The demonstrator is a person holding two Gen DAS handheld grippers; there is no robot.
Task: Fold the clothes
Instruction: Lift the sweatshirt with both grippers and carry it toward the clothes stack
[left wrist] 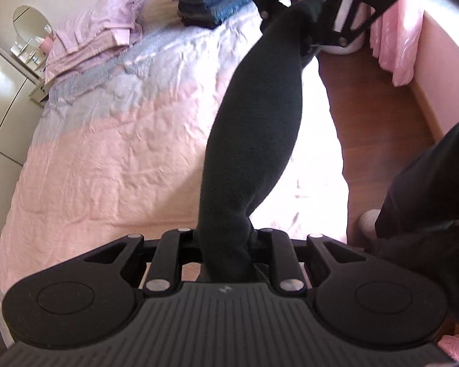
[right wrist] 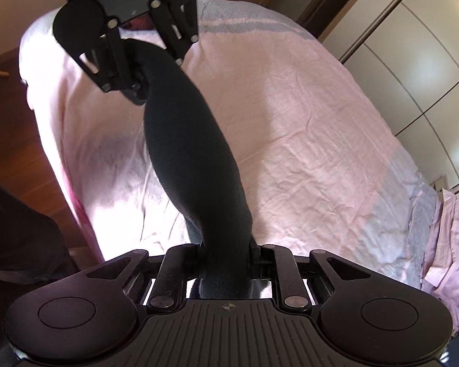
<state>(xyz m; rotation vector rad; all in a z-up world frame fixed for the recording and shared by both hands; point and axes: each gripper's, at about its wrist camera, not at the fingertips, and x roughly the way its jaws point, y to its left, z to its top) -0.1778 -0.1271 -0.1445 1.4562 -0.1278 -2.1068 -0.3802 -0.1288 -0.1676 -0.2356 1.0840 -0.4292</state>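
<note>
Two grippers clamp one black garment (left wrist: 253, 128): left gripper (left wrist: 224, 244) at lower centre, right gripper (right wrist: 226, 252) likewise, stretching it taut above the bed (left wrist: 107, 153), probably for folding.

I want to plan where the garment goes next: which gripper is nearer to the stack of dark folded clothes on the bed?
Right. The right gripper hangs just beside the stack; the left gripper holds the other end of the black garment, farther away.
</note>
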